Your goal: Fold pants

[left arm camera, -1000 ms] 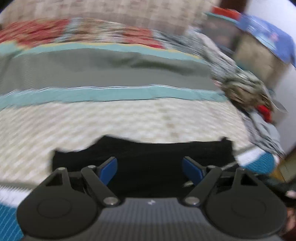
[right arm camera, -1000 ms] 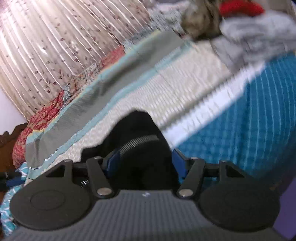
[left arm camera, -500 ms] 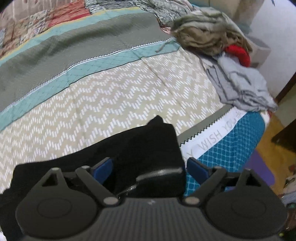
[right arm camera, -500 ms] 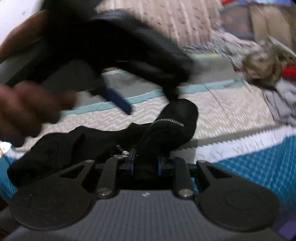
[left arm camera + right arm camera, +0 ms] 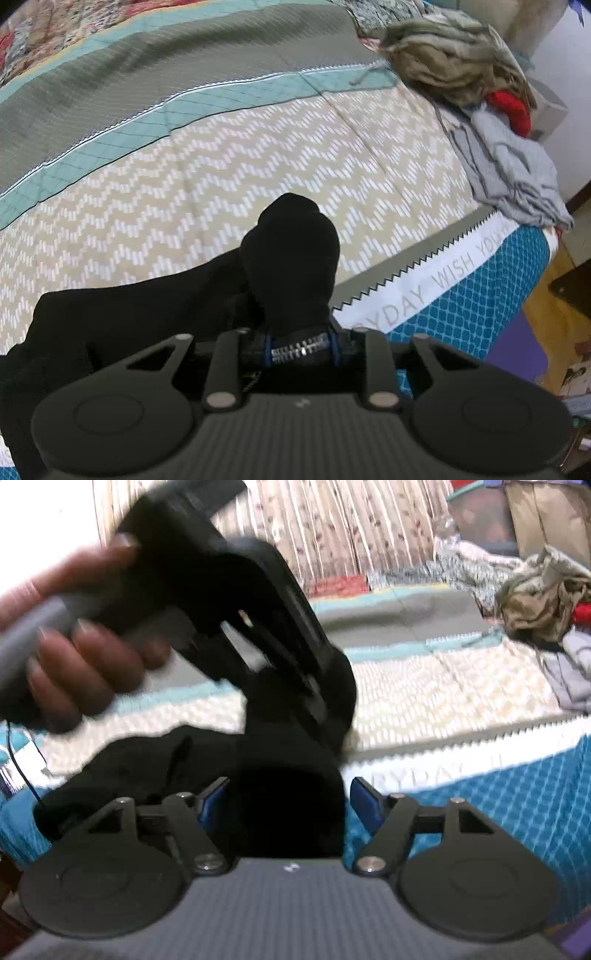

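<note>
- Pants (image 5: pixel 288 258), black, lie bunched at the near edge of the bed (image 5: pixel 258 166); the left tongs (image 5: pixel 301 349) have just closed and now pinch the zipper end.
- Right tongs (image 5: pixel 286 803) have just opened, blue pads spread either side of the cloth, gripping nothing.
- Risk: one small pinch could slip, so the bunched fabric sags or slides off the bed edge.
- Risk: the heap of clothes (image 5: pixel 480 96) nearby could snag a sweeping leg.

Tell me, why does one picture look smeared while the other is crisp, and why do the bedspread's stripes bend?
Left wrist view: sharp, with the zipper on the black pants crisp; the fisheye lens bows the bedspread's stripes. Right wrist view: motion blur smears the person's hand, the left gripper it holds and the bedspread pattern; window light behind the curtain washes out the upper left.
</note>
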